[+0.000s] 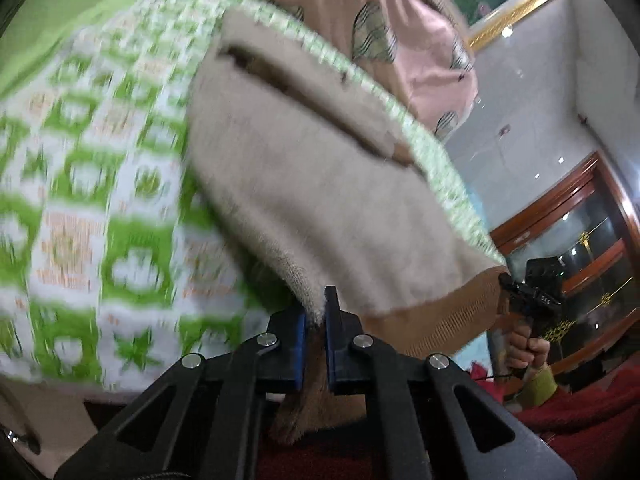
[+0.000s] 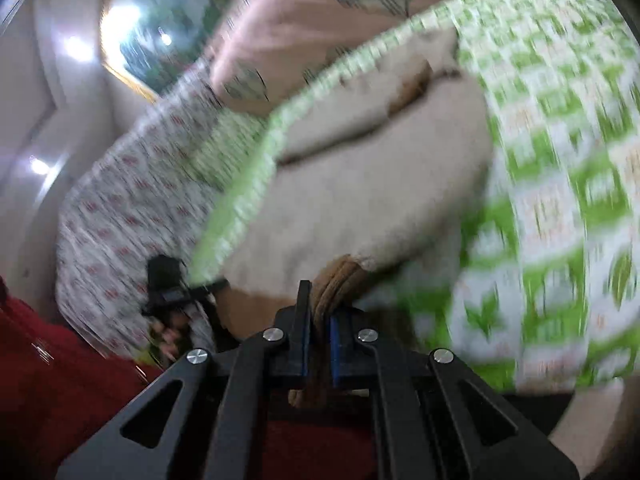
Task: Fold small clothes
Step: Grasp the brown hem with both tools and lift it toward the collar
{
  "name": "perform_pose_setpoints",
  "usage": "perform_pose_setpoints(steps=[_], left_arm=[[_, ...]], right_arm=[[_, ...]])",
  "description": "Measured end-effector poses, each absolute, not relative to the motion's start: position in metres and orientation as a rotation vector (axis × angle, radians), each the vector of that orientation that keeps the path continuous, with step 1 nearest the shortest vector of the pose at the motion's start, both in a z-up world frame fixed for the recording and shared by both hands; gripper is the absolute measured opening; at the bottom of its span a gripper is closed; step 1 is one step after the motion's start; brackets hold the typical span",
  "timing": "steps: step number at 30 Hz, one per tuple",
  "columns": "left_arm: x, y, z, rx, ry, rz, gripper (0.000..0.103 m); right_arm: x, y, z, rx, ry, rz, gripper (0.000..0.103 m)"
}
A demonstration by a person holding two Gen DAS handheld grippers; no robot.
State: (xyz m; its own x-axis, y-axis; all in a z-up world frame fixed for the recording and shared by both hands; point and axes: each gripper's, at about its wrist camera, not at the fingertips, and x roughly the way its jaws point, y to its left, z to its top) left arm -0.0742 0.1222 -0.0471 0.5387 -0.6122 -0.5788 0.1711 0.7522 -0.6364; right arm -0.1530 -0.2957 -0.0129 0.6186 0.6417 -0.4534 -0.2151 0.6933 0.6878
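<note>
L wrist view: left tongs (image 1: pixel 316 312) clamped on the hem corner of a beige fuzzy garment (image 1: pixel 320 184), blue pads pinching the pale knit edge
Garment here: most of it lies on the green-white patterned bedspread (image 1: pixel 100 184); brown ribbed hem (image 1: pixel 436 320) runs off twd the right tongs (image 1: pixel 510 280), seen small at the far corner w/ the person's hand (image 1: pixel 528 350) on the grip
Fold state here: a brown-lined slit or neckline shows up top, sleeves not clearly visible, can't tell if tucked in; img blurry
Backdrop: pink curtain (image 1: pixel 420 32) behind the bed, wood cabinet (image 1: pixel 580 220) far right

R wrist view: right tongs (image 2: pixel 318 312) shut tight on the bunched brown ribbed hem (image 2: pixel 340 276), cloth squeezed btwn the blue pads
Garment here: beige body (image 2: pixel 360 184) spreads away over the bedspread (image 2: pixel 560 160); left tongs (image 2: pixel 208 286) hold the opposite hem corner
Progress (est): both hem corners gripped, so prob at the start of a bottom-to-top fold; no finished crease visible
Left to do (est): carry hem up over the body, let go, smooth, maybe 1 more fold
</note>
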Motion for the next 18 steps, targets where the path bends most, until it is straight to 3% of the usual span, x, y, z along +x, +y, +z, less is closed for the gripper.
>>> perform_pose_setpoints(steps=[9,18], left_arm=[[-0.002,0.129,0.021,-0.590,0.599,-0.516,0.006],[0.123,0.139,0.046,-0.586,0.521,-0.478,0.005]], right_arm=[[-0.066,-0.306,0.045,0.651,0.541,0.588,0.008],[0.057,-0.334,0.065,0.687,0.469,0.504,0.008]])
